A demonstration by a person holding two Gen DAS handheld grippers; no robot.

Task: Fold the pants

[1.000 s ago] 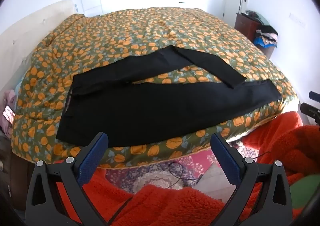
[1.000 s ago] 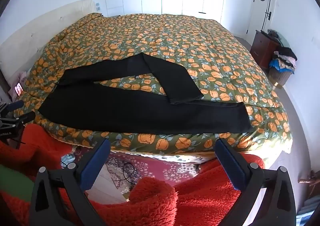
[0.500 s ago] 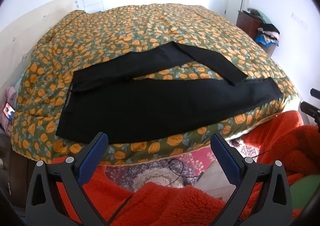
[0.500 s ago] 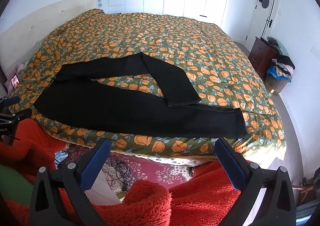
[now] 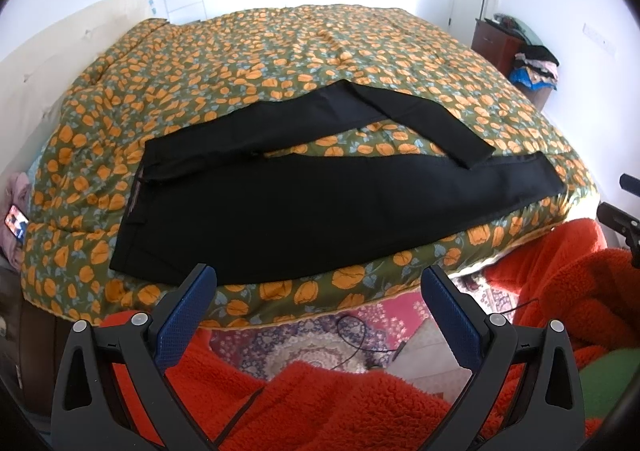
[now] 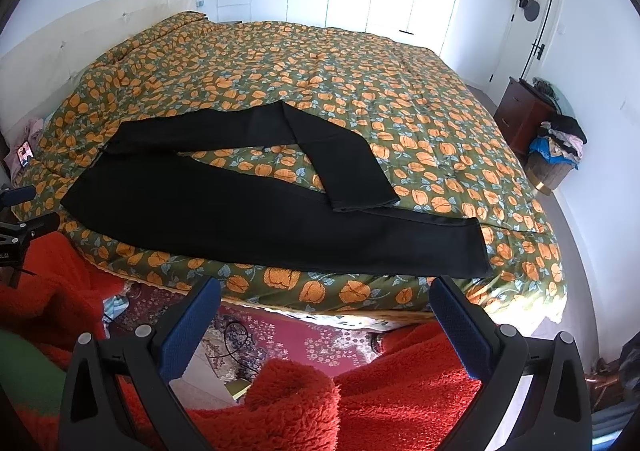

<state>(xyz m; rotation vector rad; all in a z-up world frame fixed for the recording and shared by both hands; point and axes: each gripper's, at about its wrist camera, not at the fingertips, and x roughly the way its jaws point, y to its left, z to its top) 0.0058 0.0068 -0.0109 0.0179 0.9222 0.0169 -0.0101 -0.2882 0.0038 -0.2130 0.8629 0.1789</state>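
Black pants (image 5: 320, 207) lie flat on the floral bedspread (image 5: 304, 51), the far leg doubled back toward 3 o'clock, apparently laid out for folding. Left gripper (image 5: 318, 293) and right gripper (image 6: 326, 305) hover at 6 o'clock, jaws spread wide and empty, likely ready to grasp the near edge.

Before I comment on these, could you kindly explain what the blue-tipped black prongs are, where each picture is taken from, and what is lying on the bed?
No robot here: a person carries one hand-held gripper in each hand, each with a wide-angle camera looking forward along its two fingers. One picture comes from the left hand-held gripper, the other from the right hand-held gripper. The blue-padded prongs at the bottom are those fingers. Both stand wide open and hold nothing. On the bed, with its orange-flowered cover, lie black pants: one leg is spread straight along the near edge, the other is bent back on itself. The grippers are short of the bed, not touching the pants.
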